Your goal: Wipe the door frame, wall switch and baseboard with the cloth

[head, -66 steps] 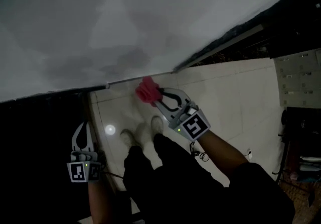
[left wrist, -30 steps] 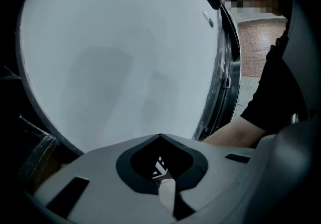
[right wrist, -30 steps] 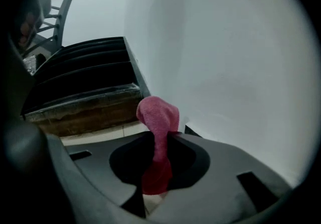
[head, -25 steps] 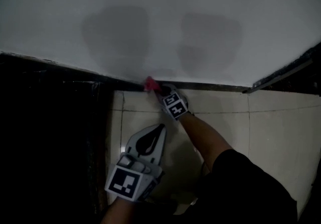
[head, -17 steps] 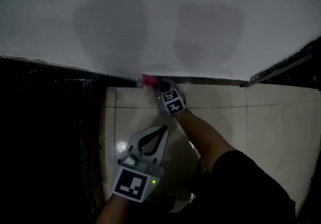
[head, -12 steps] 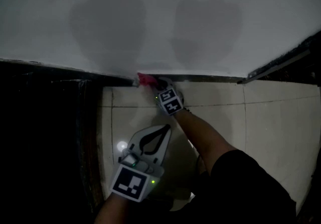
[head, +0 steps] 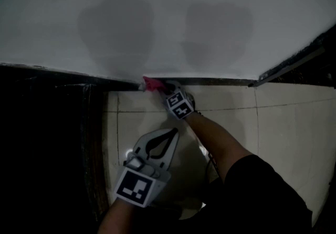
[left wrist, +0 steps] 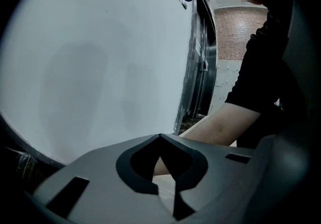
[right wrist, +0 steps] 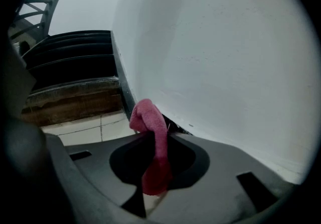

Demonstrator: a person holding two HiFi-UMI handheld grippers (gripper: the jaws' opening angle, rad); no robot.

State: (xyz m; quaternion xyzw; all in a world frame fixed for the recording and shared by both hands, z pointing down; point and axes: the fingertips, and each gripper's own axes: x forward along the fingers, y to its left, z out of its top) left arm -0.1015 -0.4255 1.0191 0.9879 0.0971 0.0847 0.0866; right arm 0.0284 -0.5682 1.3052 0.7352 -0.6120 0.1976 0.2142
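A pink cloth (head: 150,84) is pressed against the dark baseboard (head: 215,81) at the foot of the white wall (head: 168,12). My right gripper (head: 164,91) is shut on it, arm stretched out over the floor tiles. In the right gripper view the cloth (right wrist: 152,127) hangs folded between the jaws of the right gripper (right wrist: 153,140), its top touching the baseboard (right wrist: 122,85). My left gripper (head: 171,133) hovers lower over the tiles, shut and holding nothing. The left gripper (left wrist: 160,136) points at the wall, with the right forearm (left wrist: 220,125) behind it.
Dark steps (right wrist: 70,52) lie left of the cloth, a black area (head: 47,149) in the head view. A dark door frame (head: 294,60) runs off at the right; it also shows as a door frame (left wrist: 200,67) beside the wall. Cream floor tiles (head: 283,123) spread to the right.
The person has gone from standing to crouching by the wall. Over the last second the right gripper slid the cloth a little left along the baseboard. The left gripper barely shifted.
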